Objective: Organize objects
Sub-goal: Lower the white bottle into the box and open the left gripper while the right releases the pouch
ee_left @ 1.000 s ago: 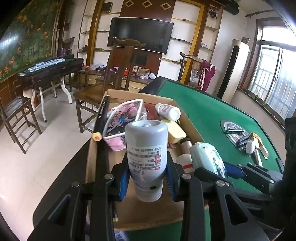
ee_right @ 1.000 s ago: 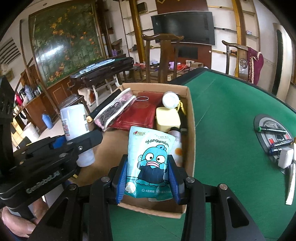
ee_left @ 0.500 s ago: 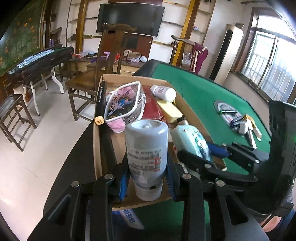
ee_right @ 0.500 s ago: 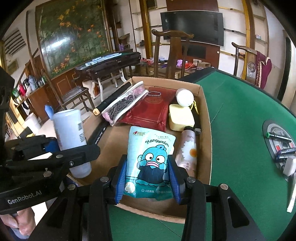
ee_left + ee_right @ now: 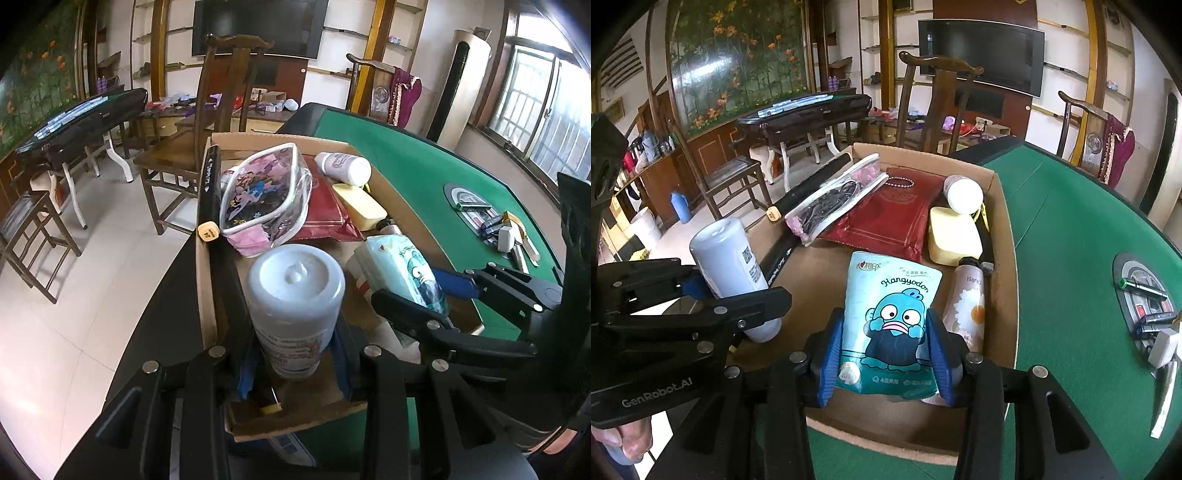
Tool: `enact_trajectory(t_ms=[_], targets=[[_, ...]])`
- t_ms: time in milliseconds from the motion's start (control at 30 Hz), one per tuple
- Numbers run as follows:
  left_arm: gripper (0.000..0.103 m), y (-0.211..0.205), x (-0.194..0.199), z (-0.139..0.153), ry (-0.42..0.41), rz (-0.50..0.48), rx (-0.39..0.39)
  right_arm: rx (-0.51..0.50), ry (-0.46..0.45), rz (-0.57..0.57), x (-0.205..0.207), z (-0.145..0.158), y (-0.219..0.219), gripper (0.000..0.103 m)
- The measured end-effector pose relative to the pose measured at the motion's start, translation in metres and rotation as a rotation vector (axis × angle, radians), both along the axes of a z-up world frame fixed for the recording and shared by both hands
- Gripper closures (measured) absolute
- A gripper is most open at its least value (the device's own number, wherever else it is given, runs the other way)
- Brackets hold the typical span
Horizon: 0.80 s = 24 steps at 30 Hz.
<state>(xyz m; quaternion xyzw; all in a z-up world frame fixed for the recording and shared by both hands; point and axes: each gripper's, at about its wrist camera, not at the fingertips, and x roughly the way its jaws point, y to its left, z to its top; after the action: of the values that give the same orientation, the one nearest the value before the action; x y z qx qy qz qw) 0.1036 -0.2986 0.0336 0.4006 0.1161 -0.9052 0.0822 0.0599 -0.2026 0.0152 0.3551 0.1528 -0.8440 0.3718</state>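
An open cardboard box [image 5: 201,280] stands on the green table. My left gripper [image 5: 295,369] is shut on a pale grey upright bottle [image 5: 295,295], held low over the box's near left corner. The same bottle [image 5: 727,266] and left gripper [image 5: 701,295] show at the left of the right wrist view. My right gripper [image 5: 885,358] is shut on a teal tissue pack [image 5: 892,306] with a blue cartoon figure, just inside the box's near wall [image 5: 1008,258]. In the left wrist view the right gripper [image 5: 439,291] and its tissue pack [image 5: 402,269] sit to the right of the bottle.
The box holds a clear cartoon pouch [image 5: 266,195], a red packet [image 5: 325,206], a yellow case [image 5: 364,206], a lying white bottle [image 5: 345,166], a long black case [image 5: 208,192] and a flowered tube [image 5: 967,302]. Pens lie in a table recess [image 5: 1145,306]. A wooden chair [image 5: 207,122] stands behind.
The left gripper has tipped downward with the bottle, so its cap top now faces the camera. The right gripper carried the tissue pack slightly farther over the box.
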Motion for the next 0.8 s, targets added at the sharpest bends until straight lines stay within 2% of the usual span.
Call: enact_trajectory(t_ms=[300,500,800], targets=[[0.07,-0.008,-0.012,-0.009,-0.025,-0.01,0.0,0.008,0.01,-0.009,-0.007,0.0,-0.005,0.053],[0.07,-0.01,-0.021,-0.008,-0.041,-0.029,-0.011,-0.007,-0.028,-0.02,-0.018,-0.003,-0.006,0.052],[0.07,-0.015,-0.035,-0.007,-0.061,-0.048,0.011,-0.053,-0.084,-0.032,-0.028,-0.002,-0.003,0.05]])
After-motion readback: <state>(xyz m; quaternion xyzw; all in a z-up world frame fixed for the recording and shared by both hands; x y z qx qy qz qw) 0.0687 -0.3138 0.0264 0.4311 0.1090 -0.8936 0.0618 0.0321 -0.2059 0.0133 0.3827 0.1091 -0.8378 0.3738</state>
